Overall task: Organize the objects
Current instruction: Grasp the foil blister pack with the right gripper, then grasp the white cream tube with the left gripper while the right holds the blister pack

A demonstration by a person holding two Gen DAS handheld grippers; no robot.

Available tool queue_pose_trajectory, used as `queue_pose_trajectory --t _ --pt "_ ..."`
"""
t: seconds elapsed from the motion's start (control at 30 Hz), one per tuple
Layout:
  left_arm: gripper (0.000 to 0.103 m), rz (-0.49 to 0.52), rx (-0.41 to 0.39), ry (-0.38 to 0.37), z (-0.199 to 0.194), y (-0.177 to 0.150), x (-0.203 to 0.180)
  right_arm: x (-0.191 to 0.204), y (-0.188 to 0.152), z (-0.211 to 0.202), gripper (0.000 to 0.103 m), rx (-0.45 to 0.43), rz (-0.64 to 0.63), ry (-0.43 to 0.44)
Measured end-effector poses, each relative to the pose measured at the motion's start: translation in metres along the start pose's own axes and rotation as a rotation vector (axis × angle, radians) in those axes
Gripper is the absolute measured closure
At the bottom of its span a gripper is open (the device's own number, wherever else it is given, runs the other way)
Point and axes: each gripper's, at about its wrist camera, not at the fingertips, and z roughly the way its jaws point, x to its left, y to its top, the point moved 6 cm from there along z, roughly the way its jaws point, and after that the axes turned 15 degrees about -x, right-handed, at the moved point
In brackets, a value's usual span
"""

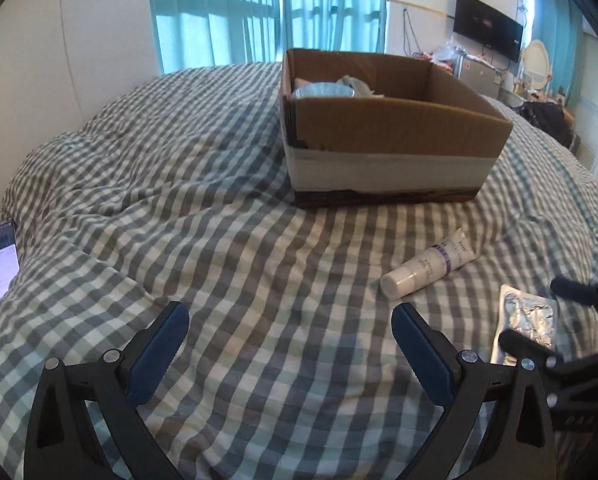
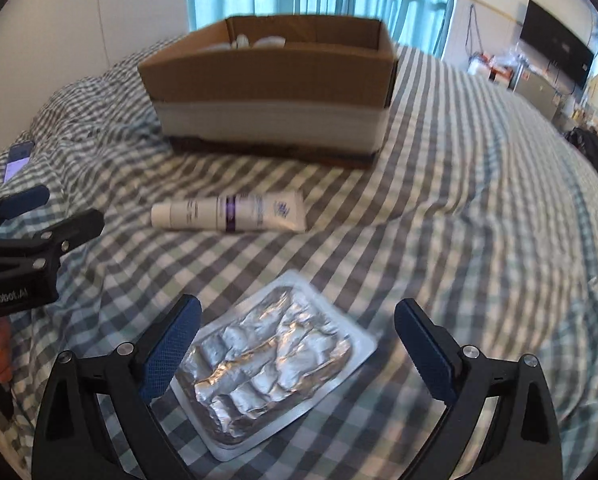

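An open cardboard box (image 1: 395,128) stands on the checked bed, with a few items inside; it also shows in the right wrist view (image 2: 267,80). A white tube with a purple band (image 1: 427,266) lies in front of it, also seen from the right wrist (image 2: 229,214). A silver foil blister pack (image 2: 271,364) lies flat between my right gripper's open fingers; it shows at the right in the left wrist view (image 1: 529,320). My right gripper (image 2: 299,344) is open around it, not closed. My left gripper (image 1: 291,344) is open and empty over bare bedding.
A phone (image 1: 1,262) with a lit screen lies at the bed's left edge, also in the right wrist view (image 2: 19,160). A wall TV (image 1: 487,26), a fridge and clutter stand at the far right. Teal curtains hang behind the bed.
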Motion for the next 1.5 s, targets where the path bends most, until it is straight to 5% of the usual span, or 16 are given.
queue_pose_trajectory --t 0.4,0.47,0.57,0.6,0.63,0.8,1.17,1.5 --pt "0.0 0.03 0.009 0.037 0.006 -0.004 0.002 0.016 -0.019 0.012 0.009 0.058 0.057 -0.041" --pt "0.0 0.022 0.005 0.039 0.004 -0.003 0.004 0.015 -0.017 0.009 0.024 0.046 0.046 -0.039" --pt "0.0 0.022 0.002 0.038 0.003 -0.002 0.002 0.011 -0.009 0.0 0.056 0.023 0.034 -0.038" --pt "0.0 0.027 0.0 0.036 0.002 -0.001 0.001 0.008 -0.005 -0.001 0.079 0.022 0.04 -0.032" --pt "0.0 0.031 -0.002 0.033 0.002 -0.001 -0.001 0.006 -0.003 -0.003 0.083 0.018 0.045 -0.029" --pt "0.0 0.051 0.002 -0.018 0.008 0.007 -0.022 -0.007 0.018 -0.015 0.096 -0.033 0.058 -0.001" --pt "0.001 0.193 0.041 -0.154 0.066 0.02 -0.089 -0.06 0.041 -0.005 0.096 -0.041 0.106 -0.033" --pt "0.067 0.253 0.107 -0.31 0.072 0.009 -0.118 -0.06 0.023 0.009 0.096 0.001 0.131 0.003"
